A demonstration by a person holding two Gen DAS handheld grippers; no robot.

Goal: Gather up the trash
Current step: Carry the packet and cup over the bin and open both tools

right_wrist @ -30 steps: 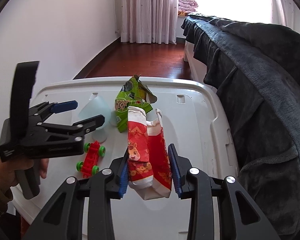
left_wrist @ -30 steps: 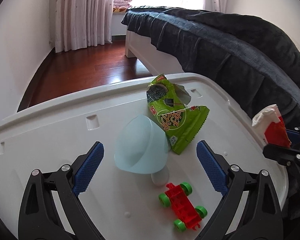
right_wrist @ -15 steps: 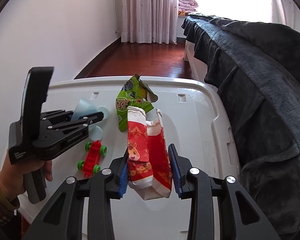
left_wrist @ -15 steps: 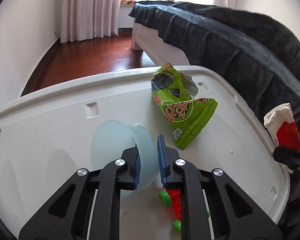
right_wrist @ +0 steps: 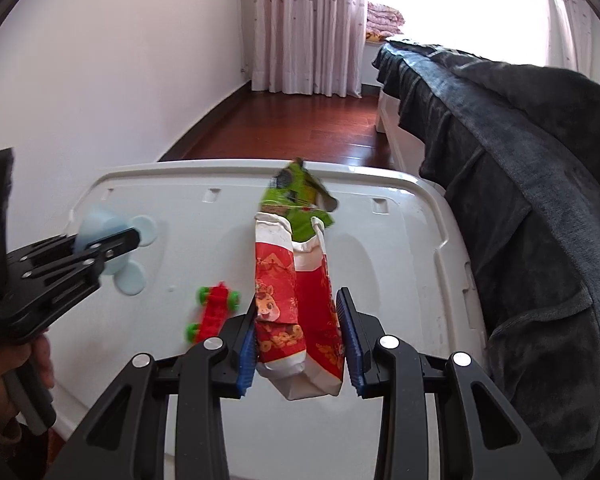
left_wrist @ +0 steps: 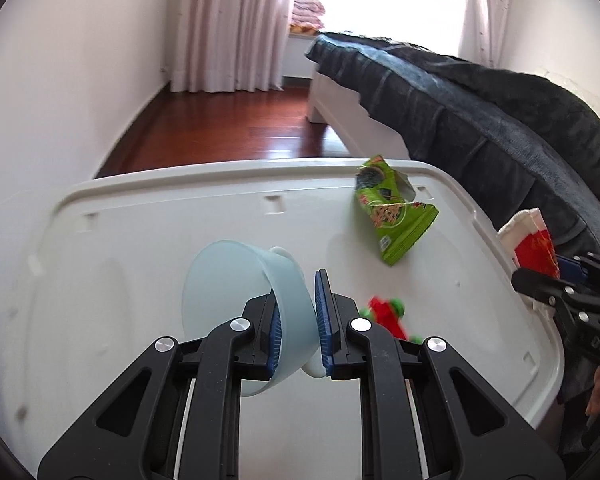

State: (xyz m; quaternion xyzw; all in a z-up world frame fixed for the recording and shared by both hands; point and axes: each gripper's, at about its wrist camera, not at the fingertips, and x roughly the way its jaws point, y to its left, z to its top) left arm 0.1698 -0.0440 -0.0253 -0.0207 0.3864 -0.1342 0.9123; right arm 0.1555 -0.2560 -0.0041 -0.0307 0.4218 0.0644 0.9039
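Observation:
My left gripper (left_wrist: 296,320) is shut on the rim of a pale blue plastic cup (left_wrist: 236,292), lifted and tilted over the white bin lid (left_wrist: 148,216); it also shows in the right wrist view (right_wrist: 100,232). My right gripper (right_wrist: 300,344) is shut on a red and white paper bag (right_wrist: 296,304), held upright above the lid; the bag shows at the right edge of the left wrist view (left_wrist: 532,240). A crumpled green snack wrapper (left_wrist: 392,216) lies on the far right part of the lid, also behind the bag in the right wrist view (right_wrist: 300,196).
A red toy car with green wheels (right_wrist: 216,312) lies on the lid near the front, also just right of my left fingers (left_wrist: 388,314). A bed with a dark blanket (right_wrist: 520,168) runs along the right. Wooden floor (left_wrist: 228,136) lies beyond the lid.
My left gripper closed on the blue cup's rim, then lifted it and carried it left across the lid. The right gripper kept holding the red bag still.

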